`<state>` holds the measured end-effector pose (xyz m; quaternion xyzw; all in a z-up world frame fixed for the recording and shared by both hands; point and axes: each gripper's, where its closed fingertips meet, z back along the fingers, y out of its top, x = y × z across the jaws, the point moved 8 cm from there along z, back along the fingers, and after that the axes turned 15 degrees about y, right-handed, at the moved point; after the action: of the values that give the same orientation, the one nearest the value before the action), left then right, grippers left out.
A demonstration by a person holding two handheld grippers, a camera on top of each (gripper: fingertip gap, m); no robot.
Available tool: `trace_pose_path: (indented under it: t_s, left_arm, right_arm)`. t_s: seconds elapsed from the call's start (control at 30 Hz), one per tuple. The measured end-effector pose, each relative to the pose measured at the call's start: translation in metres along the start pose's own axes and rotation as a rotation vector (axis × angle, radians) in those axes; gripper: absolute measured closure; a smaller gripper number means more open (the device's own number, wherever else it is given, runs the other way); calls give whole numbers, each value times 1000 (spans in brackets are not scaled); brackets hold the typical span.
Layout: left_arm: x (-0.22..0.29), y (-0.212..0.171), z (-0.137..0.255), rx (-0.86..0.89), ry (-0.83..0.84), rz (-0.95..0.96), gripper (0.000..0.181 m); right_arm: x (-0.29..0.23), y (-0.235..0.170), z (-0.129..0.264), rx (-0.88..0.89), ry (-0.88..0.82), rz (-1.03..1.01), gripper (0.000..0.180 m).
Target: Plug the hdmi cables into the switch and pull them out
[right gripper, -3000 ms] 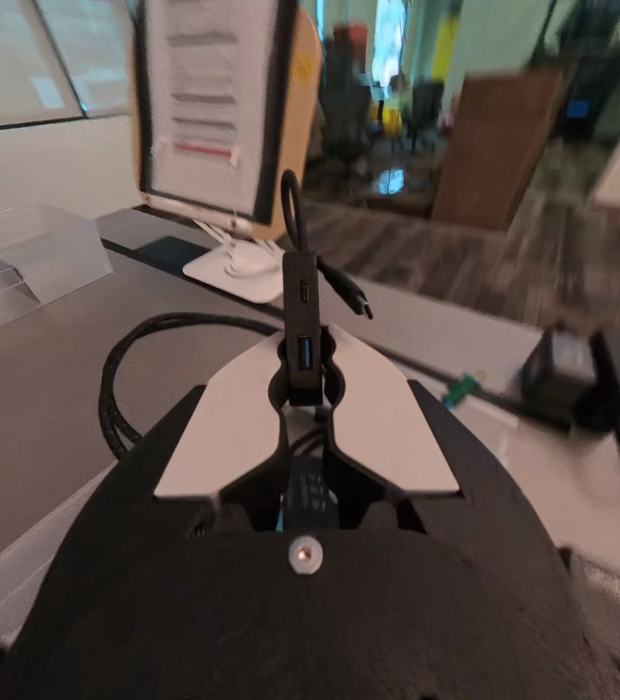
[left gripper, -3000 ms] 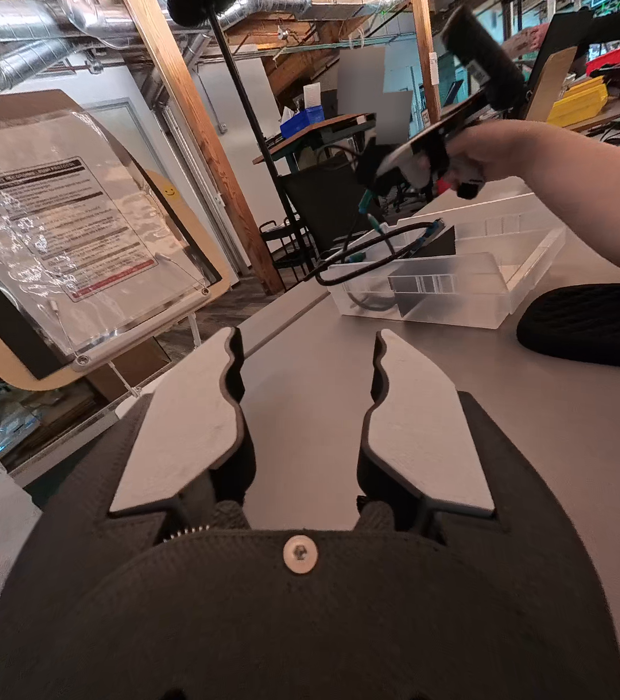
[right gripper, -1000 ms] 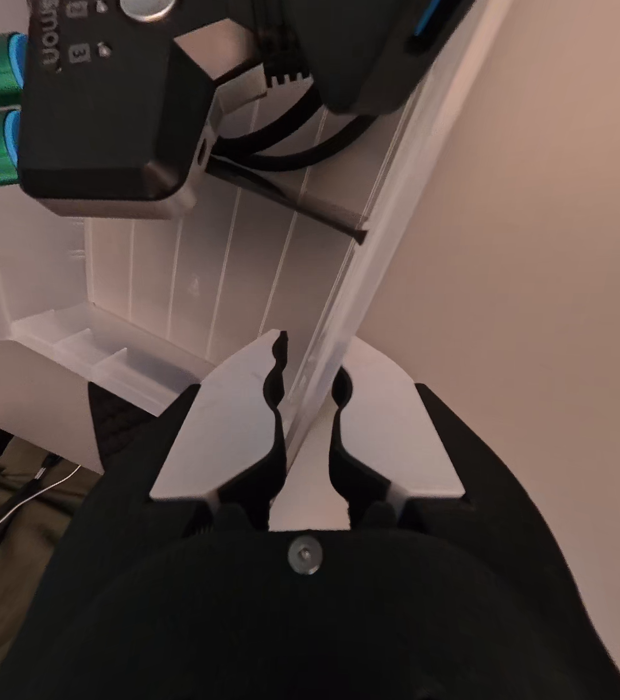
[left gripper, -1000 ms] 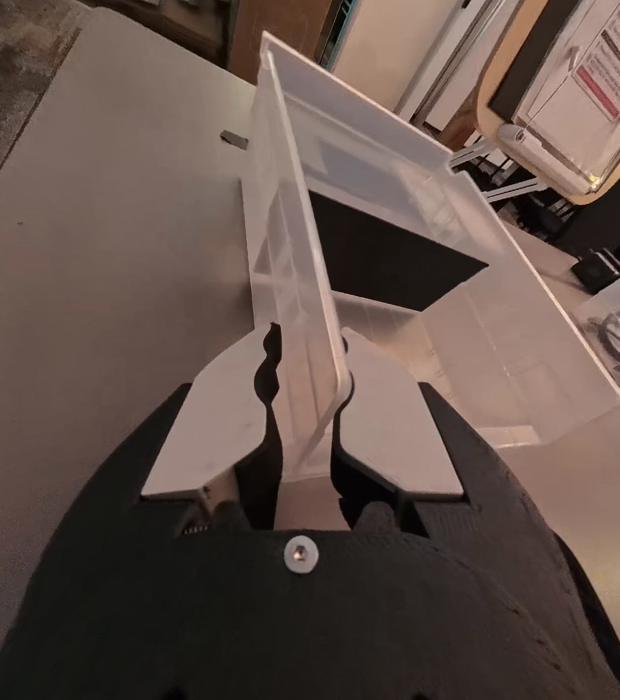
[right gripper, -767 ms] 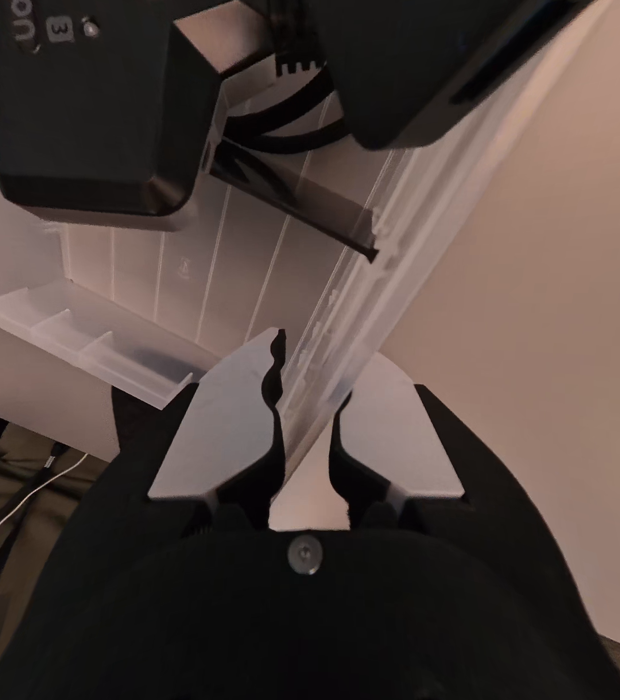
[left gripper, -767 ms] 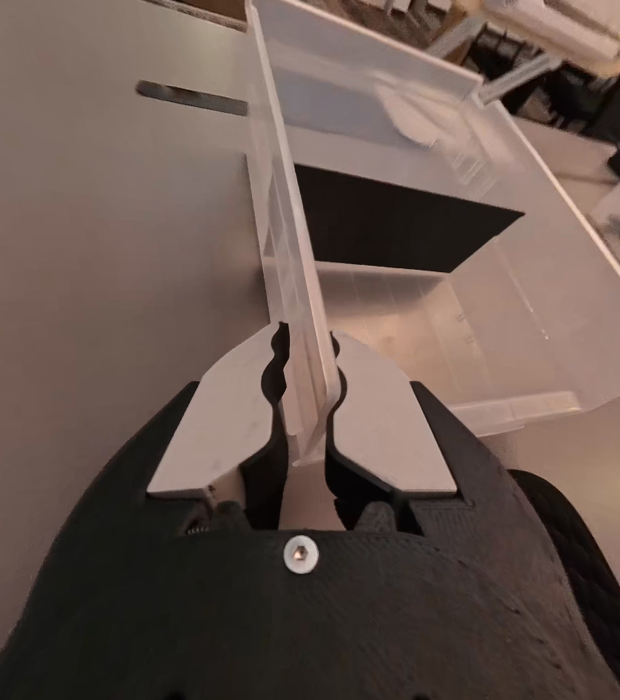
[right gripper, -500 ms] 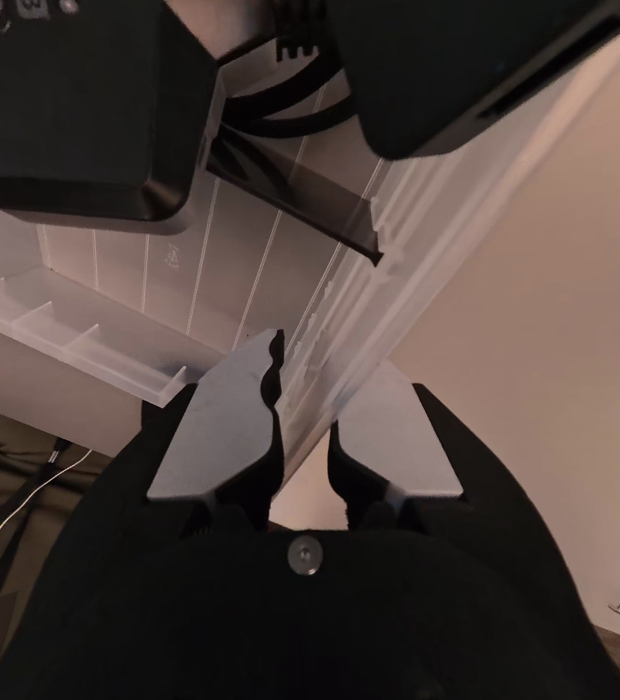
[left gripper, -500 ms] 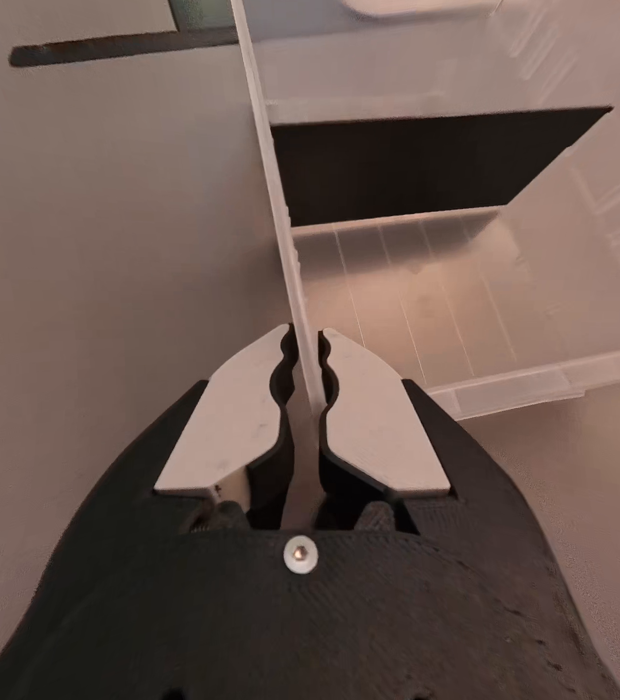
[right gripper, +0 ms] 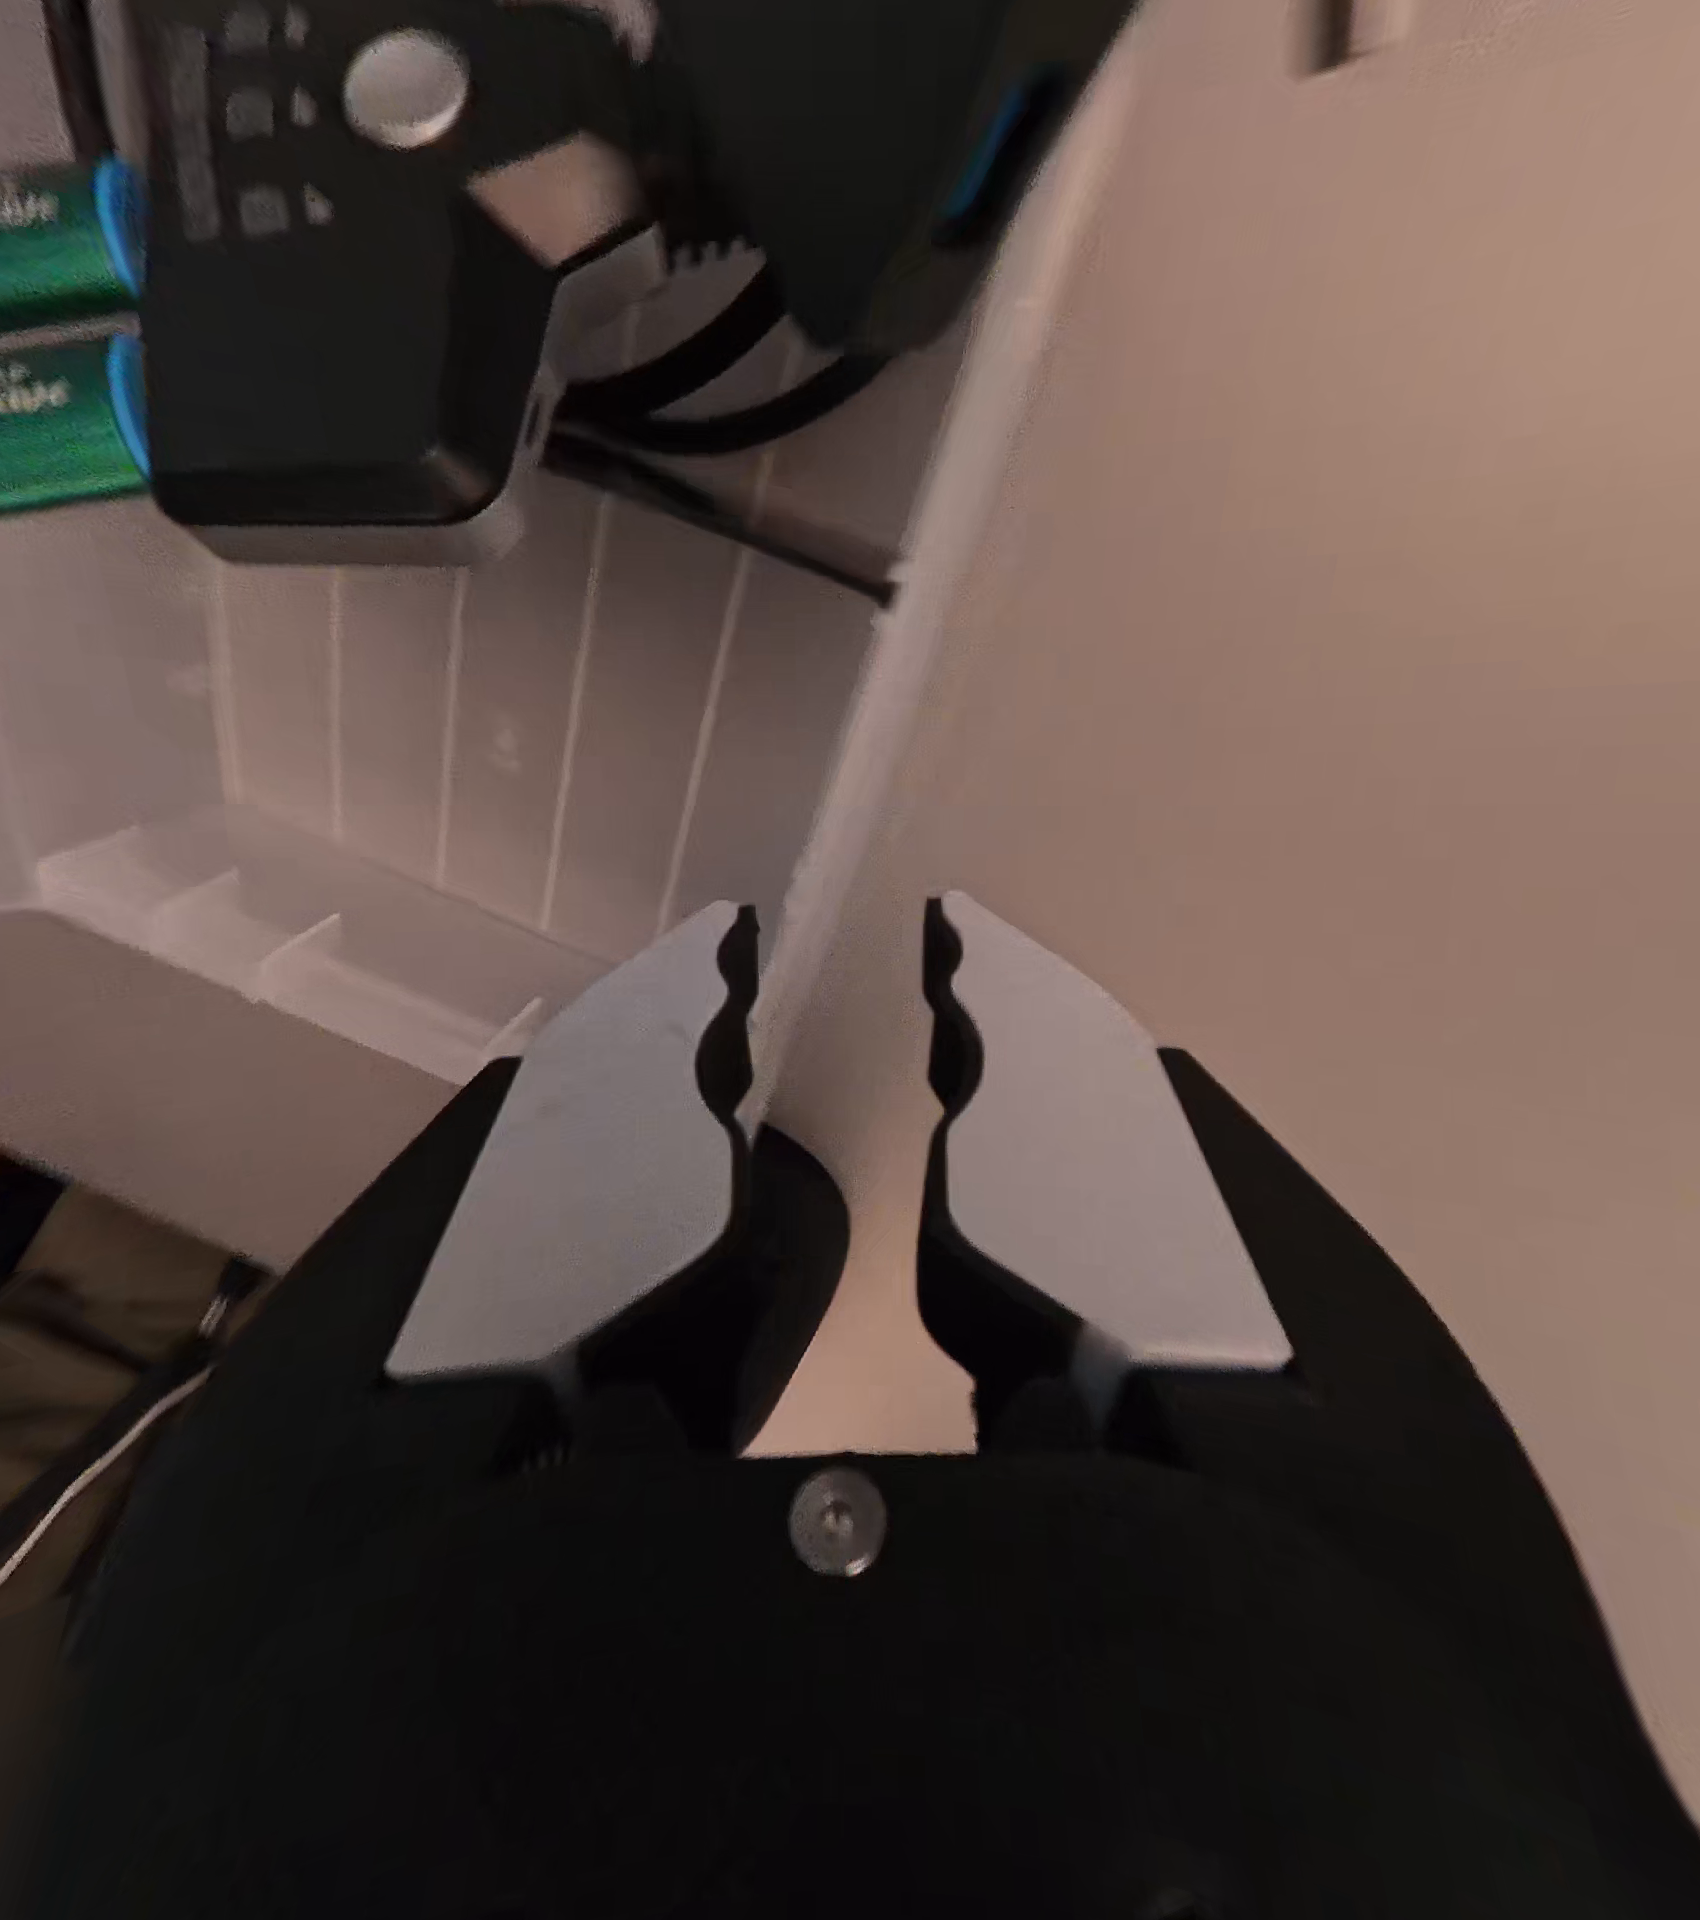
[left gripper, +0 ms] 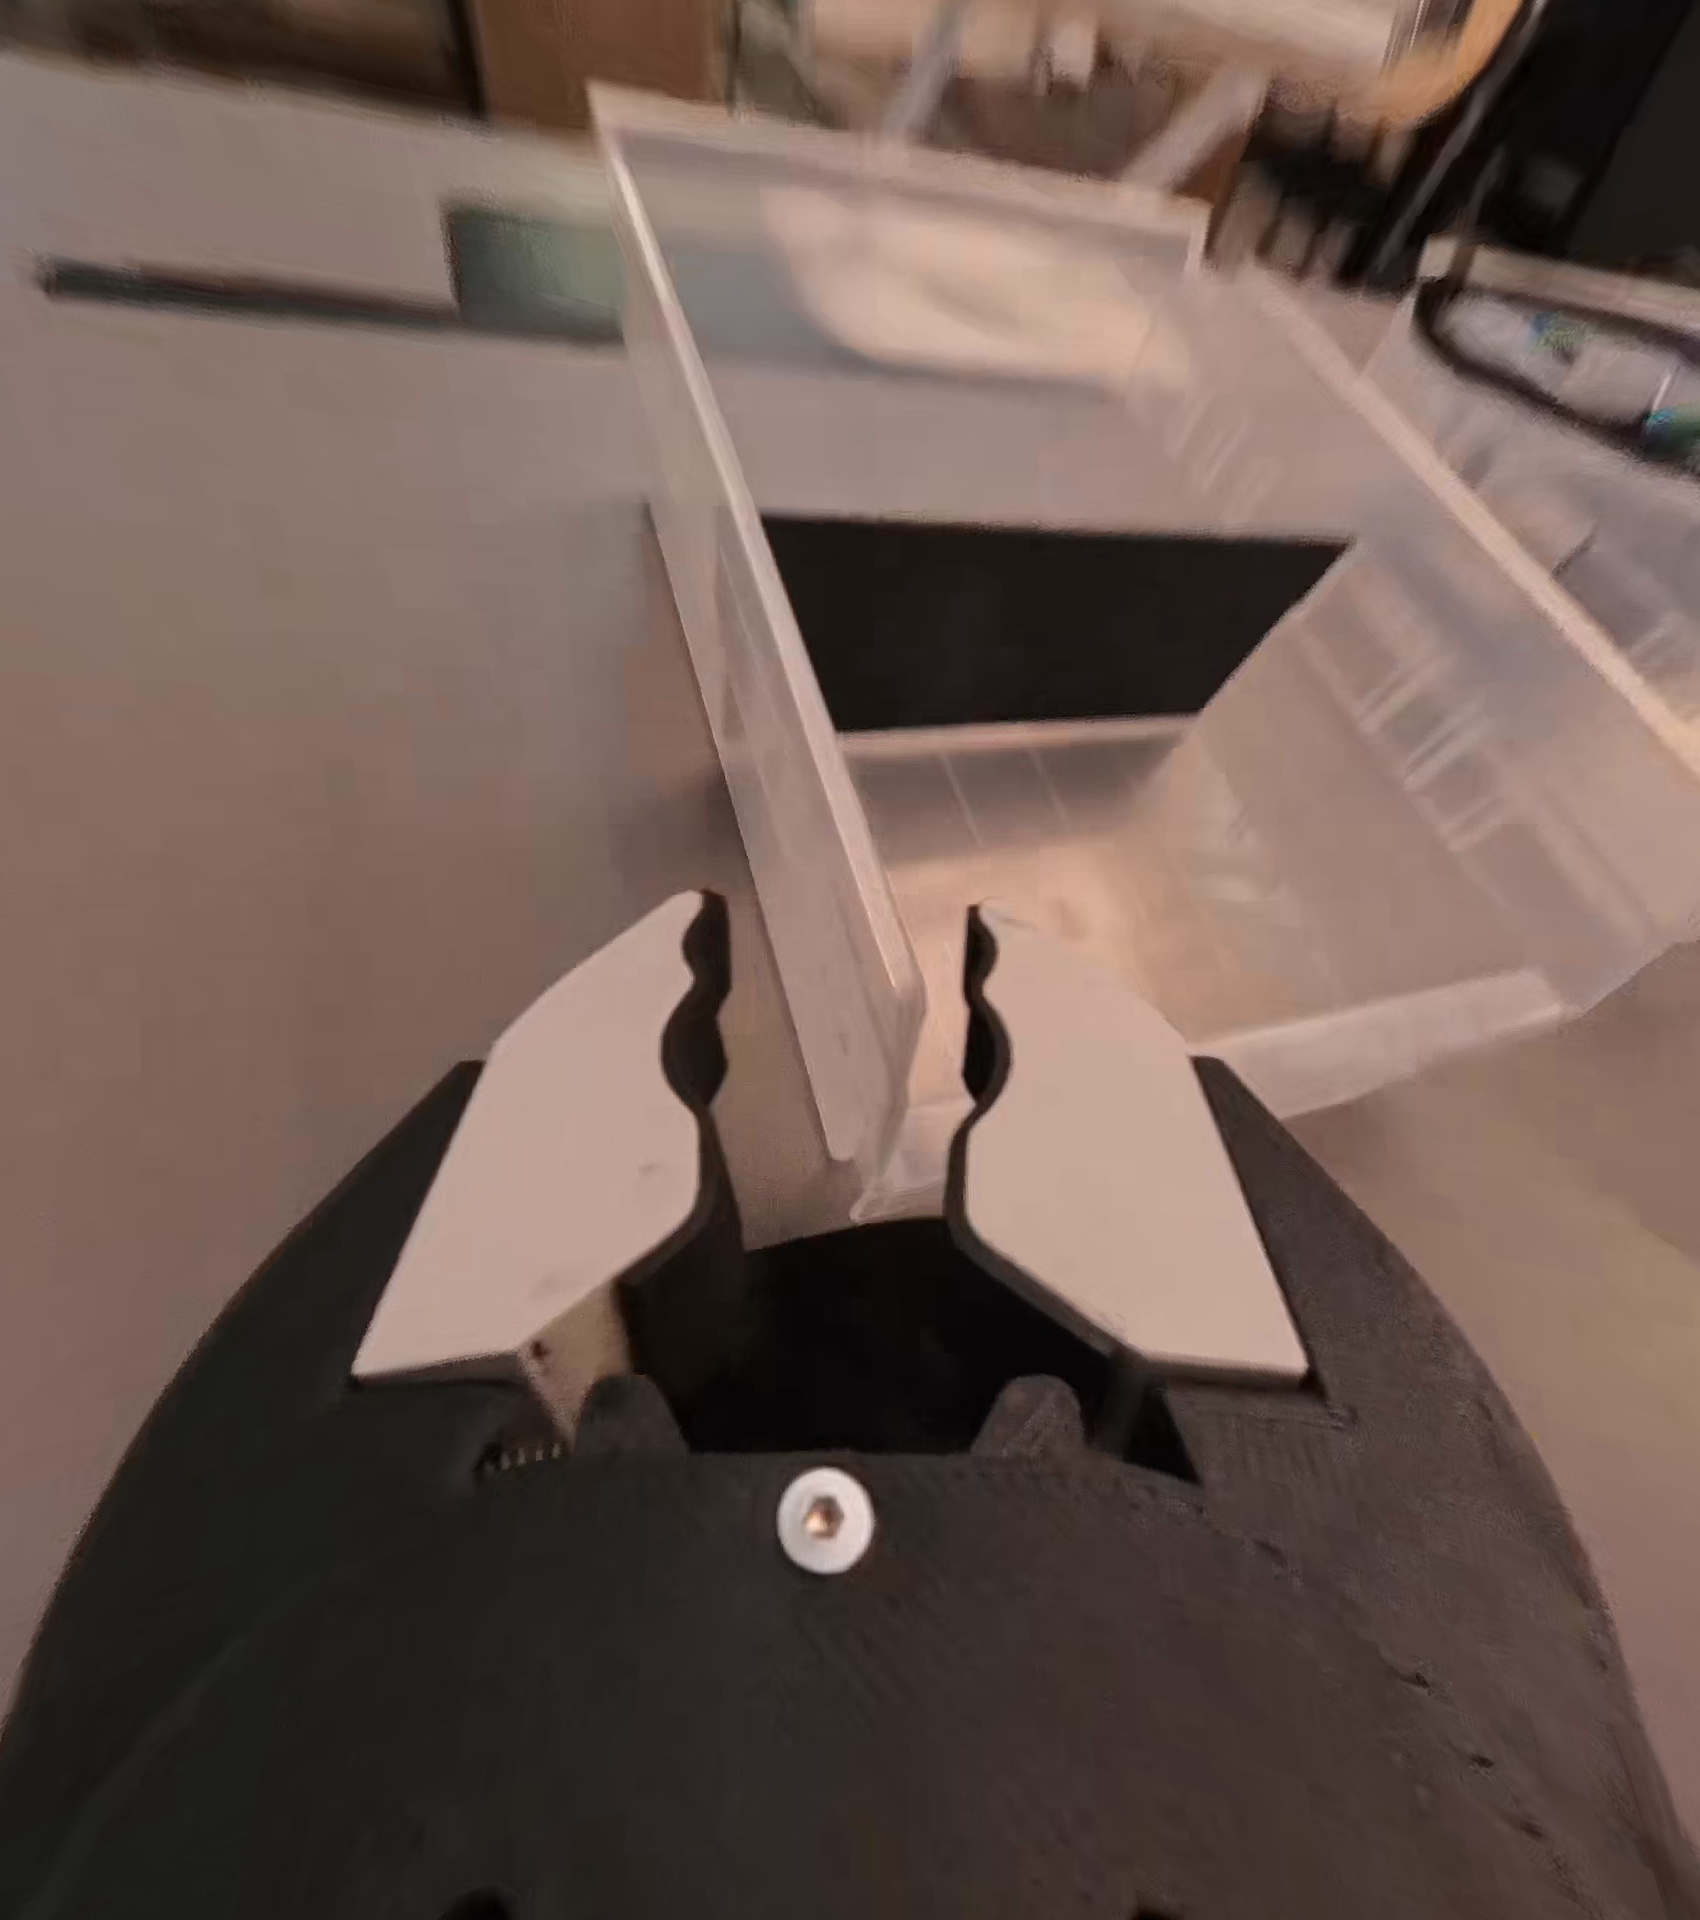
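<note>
The left gripper [left gripper: 841, 1023] is spread wide, the side wall of a clear bin [left gripper: 1511, 665] standing between its fingers, ungripped. The right gripper [right gripper: 838, 1013] gapes too, straddling the wall of another clear bin [right gripper: 903, 675]. Inside that one lies the black switch [right gripper: 326, 301], with green cable plugs [right gripper: 10, 348] pushed into its side.

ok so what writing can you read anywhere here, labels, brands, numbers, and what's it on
Two green metallic cable plugs: pale lettering on each shell, motion-blurred; I don't copy out writing.
Black box switch: a strip of lettering and small symbols beside its silver round button, blurred.
Left wrist view, clear plastic bin: no writing visible.
</note>
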<state>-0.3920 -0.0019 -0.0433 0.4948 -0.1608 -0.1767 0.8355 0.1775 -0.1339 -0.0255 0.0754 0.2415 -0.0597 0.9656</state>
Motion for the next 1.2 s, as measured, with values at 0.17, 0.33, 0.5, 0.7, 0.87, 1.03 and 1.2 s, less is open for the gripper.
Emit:
trace_pose_path:
  t_s: [0.17,0.33,0.5,0.7,0.87,1.03,1.2]
  left_arm:
    - [26,-6,36,239,101,26,123]
    - [83,-17,47,479,178,-138,123]
    - [90,-15,59,640,418,-305,125]
    - [89,-23,47,542,453,-317,119]
    - [89,-24,39,485,456,-319,116]
    - [92,-22,41,525,430,-306,118]
    - [94,-19,48,600,401,-271,118]
  right_arm:
    - [-44,-9,51,233,-167,79,144]
    - [-163,12,71,639,-219,644,110]
    - [-281,21,-9,911,360,1018,104]
    - [-280,55,-109,557,224,805,123]
    - [-270,59,-130,404,134,708,136]
    - [-269,67,-148,175,152,572,132]
    - [-262,61,-138,97,46,590,147]
